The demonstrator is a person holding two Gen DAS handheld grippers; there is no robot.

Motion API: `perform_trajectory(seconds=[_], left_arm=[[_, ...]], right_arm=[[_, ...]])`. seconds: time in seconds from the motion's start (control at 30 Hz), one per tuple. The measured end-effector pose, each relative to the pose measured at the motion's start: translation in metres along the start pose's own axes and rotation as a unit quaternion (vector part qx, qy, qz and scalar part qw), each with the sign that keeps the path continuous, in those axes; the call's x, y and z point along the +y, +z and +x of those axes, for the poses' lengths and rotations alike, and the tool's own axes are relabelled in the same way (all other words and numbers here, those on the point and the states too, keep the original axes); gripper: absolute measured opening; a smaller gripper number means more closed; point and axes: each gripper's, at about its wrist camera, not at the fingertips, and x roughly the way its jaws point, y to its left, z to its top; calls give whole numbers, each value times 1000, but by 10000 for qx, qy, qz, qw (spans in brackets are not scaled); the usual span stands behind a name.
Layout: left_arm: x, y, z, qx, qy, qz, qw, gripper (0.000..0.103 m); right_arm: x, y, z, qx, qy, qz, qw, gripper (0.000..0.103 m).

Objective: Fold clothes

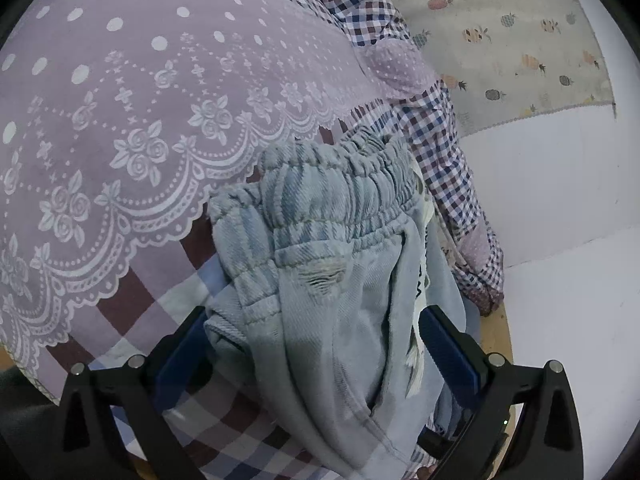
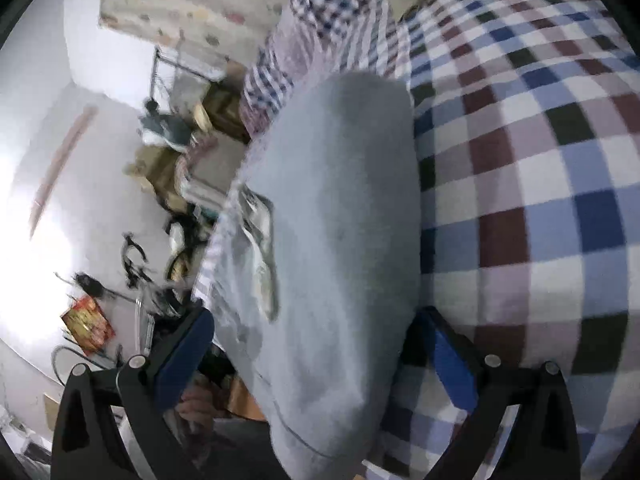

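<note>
Light blue denim shorts (image 1: 340, 264) with an elastic waistband and a frayed tear lie bunched at the edge of a checked bedsheet (image 1: 192, 292). My left gripper (image 1: 316, 344) stands open around the shorts' fabric, a blue pad on each side. In the right wrist view the same pale blue shorts (image 2: 332, 248) drape between my right gripper's (image 2: 312, 348) open jaws, above the checked sheet (image 2: 540, 168). That view is motion-blurred.
A purple lace-trimmed cloth (image 1: 132, 92) covers the bed at left. A small-check shirt (image 1: 440, 132) lies beside the shorts. A pineapple-print mat (image 1: 520, 44) and white floor lie at right. Cluttered boxes and cables (image 2: 168, 184) sit on the floor.
</note>
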Motion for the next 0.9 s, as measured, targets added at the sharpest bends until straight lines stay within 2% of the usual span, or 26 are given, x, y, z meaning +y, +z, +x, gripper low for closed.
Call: perform_trajectory(seconds=[0.3, 0.53, 0.7, 0.73, 0.9], left_arm=[[-4, 4, -3, 30, -37, -15, 10000, 103], [-7, 3, -1, 4, 87, 35, 10000, 103], [-3, 2, 1, 80, 10, -30, 10000, 103], [-3, 1, 1, 115, -5, -39, 9999, 103], [-3, 0, 5, 227, -23, -23, 9997, 103]], right_arm=[[9, 15, 32, 405, -148, -98, 9990, 103], [19, 22, 40, 524, 3, -297, 9982, 103], [33, 28, 53, 618, 56, -639, 9960, 103], [34, 30, 59, 675, -97, -686, 9953, 103], [29, 32, 66, 643, -58, -548, 9964, 103]])
